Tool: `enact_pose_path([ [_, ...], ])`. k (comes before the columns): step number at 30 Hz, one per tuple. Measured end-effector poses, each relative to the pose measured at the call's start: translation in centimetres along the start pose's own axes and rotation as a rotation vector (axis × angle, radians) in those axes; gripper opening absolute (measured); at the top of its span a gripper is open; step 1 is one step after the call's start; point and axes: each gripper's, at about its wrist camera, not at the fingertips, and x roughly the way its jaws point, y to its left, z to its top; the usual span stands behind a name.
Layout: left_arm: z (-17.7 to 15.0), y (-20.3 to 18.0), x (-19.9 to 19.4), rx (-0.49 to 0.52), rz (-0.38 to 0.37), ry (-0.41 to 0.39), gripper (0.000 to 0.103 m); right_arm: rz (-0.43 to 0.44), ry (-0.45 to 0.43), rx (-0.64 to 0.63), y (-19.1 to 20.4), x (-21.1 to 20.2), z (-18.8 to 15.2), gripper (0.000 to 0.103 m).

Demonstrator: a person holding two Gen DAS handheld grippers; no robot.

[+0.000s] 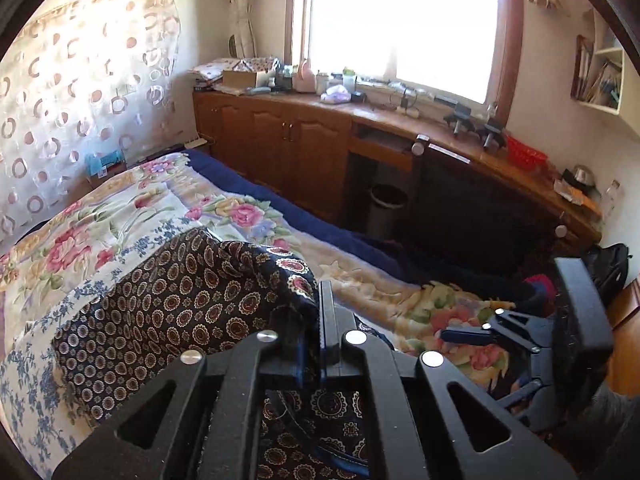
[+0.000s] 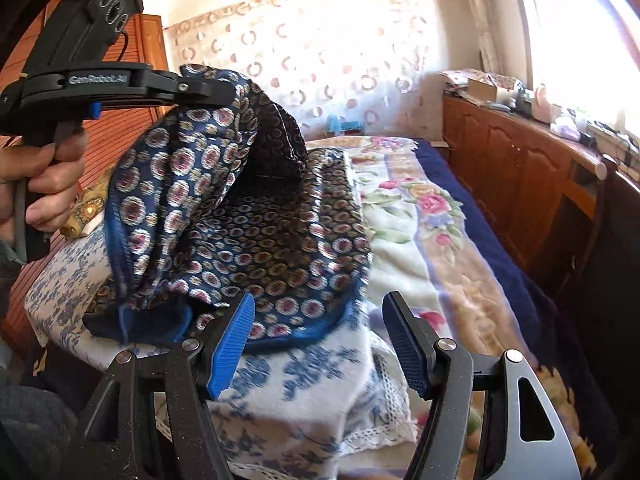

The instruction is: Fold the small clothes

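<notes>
Left wrist view: the left hand-held gripper [image 1: 324, 320], angled down, pinches the garment [image 1: 180, 304] lifted off the bed [image 1: 120, 208]. Right wrist view: a hand [image 2: 44, 172] at 9 o'clock holds the left hand-held gripper; the right hand-held gripper [image 2: 320, 340] gapes empty at 6 o'clock.

Sunny room, round bendy pictures

Bright light pours in through the window [image 1: 400, 20], so white there that nothing shows outside. The cupboards [image 1: 280, 136] below sit in dark shadow. Edges curve and go black in the corners. The patterned cloth [image 2: 240, 216] looks slightly blurry
</notes>
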Motion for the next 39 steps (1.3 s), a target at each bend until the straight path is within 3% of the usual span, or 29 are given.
enact_pose_path([
  [1,-0.1,-0.1,0.4,0.000,0.000,0.011,0.005,-0.001,0.002,0.004,-0.1,-0.1,-0.1,0.069],
  [4,-0.7,0.6,1.0,-0.026,-0.030,0.061,0.017,-0.005,0.005,0.008,0.1,0.0,-0.2,0.069],
  [7,-1.3,1.5,0.1,-0.038,-0.024,0.058,0.043,-0.007,0.004,0.012,-0.1,0.1,-0.1,0.069],
  [12,-2.7,3.5,-2.4,-0.073,-0.003,0.023,0.071,-0.004,0.001,0.009,0.6,0.3,0.4,0.069],
  [15,-5.0,4.9,-3.6,-0.092,0.029,0.029,0.076,0.004,-0.002,0.004,0.6,1.0,0.8,0.069],
  [18,-7.6,6.3,-3.6,-0.105,0.092,0.057,0.076,0.010,-0.002,0.003,0.9,1.7,1.4,0.069],
  [26,-13.4,10.2,-2.8,-0.216,0.168,0.143,0.076,-0.008,0.019,-0.012,0.5,5.5,4.0,0.069],
  [34,-16.2,11.2,-1.0,-0.247,0.168,0.184,0.076,-0.010,0.060,0.028,-0.8,9.9,6.6,0.068],
  [39,-16.7,10.6,-1.0,-0.226,0.189,0.161,0.076,0.001,0.095,0.009,-0.5,11.5,7.0,0.051],
])
